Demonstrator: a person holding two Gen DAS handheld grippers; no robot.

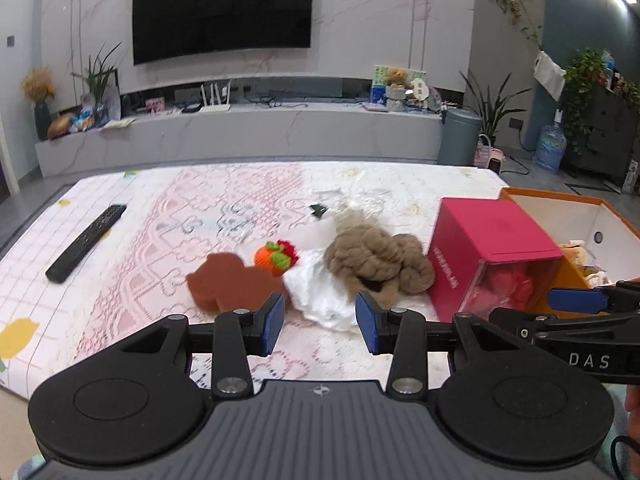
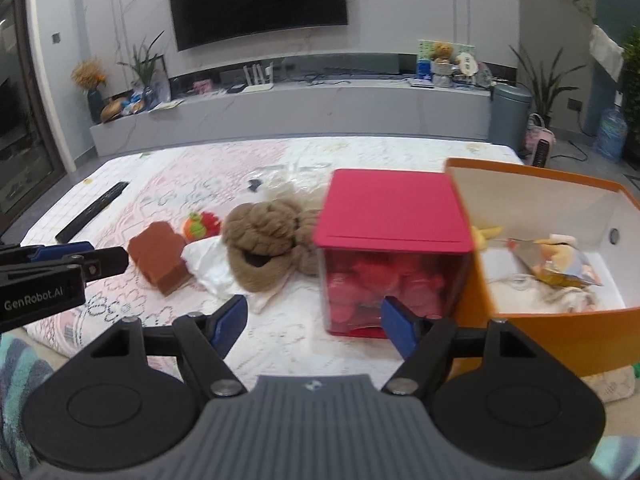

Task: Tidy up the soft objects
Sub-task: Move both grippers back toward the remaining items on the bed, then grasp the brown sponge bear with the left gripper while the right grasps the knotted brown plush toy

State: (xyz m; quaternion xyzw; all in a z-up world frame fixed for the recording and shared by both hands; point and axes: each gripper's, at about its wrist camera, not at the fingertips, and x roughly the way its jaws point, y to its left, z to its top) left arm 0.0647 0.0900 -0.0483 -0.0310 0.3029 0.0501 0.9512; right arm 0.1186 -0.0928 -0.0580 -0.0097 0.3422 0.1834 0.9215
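Observation:
On the bed lie a brown sponge point(image 1: 230, 280) point(image 2: 158, 254), an orange and red knitted toy point(image 1: 277, 258) point(image 2: 200, 225), a white cloth point(image 1: 320, 294) point(image 2: 206, 258) and a tan woolly bundle point(image 1: 378, 260) point(image 2: 266, 240). My left gripper point(image 1: 318, 326) is open and empty, just short of the white cloth. My right gripper point(image 2: 314, 328) is open and empty in front of a pink-lidded clear box point(image 2: 394, 248) point(image 1: 486, 256) with red items inside. An open orange box point(image 2: 560, 248) point(image 1: 576, 216) at the right holds several soft items.
A black remote point(image 1: 86, 242) point(image 2: 94, 210) lies at the bed's left. Crumpled clear plastic point(image 1: 356, 202) lies behind the bundle. A TV wall, a low console, plants and a grey bin point(image 1: 458, 136) stand beyond the bed.

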